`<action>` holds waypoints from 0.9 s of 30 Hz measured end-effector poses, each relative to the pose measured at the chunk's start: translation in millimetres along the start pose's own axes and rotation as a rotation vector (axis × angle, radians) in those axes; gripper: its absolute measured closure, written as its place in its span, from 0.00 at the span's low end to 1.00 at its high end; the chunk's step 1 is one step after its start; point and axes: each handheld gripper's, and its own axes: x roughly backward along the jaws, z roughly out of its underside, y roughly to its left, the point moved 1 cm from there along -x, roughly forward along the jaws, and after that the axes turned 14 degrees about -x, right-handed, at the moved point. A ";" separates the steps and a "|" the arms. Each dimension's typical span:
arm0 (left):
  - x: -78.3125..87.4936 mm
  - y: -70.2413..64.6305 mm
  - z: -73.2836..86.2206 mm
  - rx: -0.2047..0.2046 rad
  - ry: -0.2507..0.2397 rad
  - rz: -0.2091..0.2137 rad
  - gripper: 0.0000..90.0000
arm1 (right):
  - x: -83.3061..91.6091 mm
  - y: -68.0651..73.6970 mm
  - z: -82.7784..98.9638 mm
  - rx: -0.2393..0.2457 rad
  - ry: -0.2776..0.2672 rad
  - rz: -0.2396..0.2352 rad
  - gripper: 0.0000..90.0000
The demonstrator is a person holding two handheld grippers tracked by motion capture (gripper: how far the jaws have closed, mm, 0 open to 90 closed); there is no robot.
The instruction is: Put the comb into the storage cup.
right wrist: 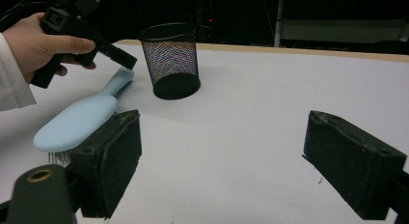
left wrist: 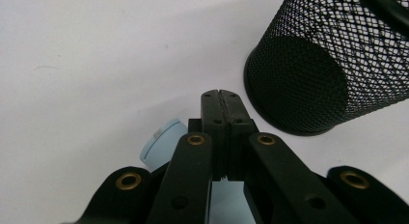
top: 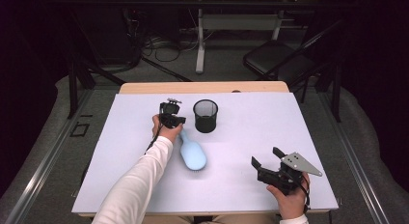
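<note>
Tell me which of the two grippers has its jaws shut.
The left gripper, beside the mesh cup at the hairbrush handle; the right gripper stands open.

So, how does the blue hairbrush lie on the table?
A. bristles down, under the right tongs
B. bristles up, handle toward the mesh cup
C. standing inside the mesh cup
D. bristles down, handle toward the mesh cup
D: the brush shows its smooth back, bristles under it against the table, and its handle points toward the cup.

A pale blue hairbrush (top: 193, 155) lies bristles-down on the white table, its handle pointing toward the black mesh cup (top: 205, 116).
</note>
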 end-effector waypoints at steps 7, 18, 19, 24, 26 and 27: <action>-5.4 0.6 1.5 0.007 0.020 0.000 1.00 | -0.3 -0.3 0.3 -0.007 0.005 -0.003 0.15; -8.6 1.0 1.0 -0.007 0.033 -0.008 1.00 | -0.6 -0.3 0.4 -0.006 0.005 -0.005 0.15; -8.5 1.1 0.9 -0.013 0.041 -0.010 1.00 | -0.4 -0.3 0.2 -0.007 0.003 -0.006 0.16; -7.9 2.5 1.5 -0.017 0.057 -0.021 1.00 | -0.5 -0.2 0.2 -0.009 0.004 -0.006 0.16; -7.6 3.4 2.0 -0.019 0.064 -0.030 1.00 | -0.5 0.0 0.2 -0.008 0.005 -0.008 0.16; -6.8 4.5 2.5 -0.025 0.072 -0.035 1.00 | -0.6 -0.1 0.3 -0.007 0.006 -0.008 0.16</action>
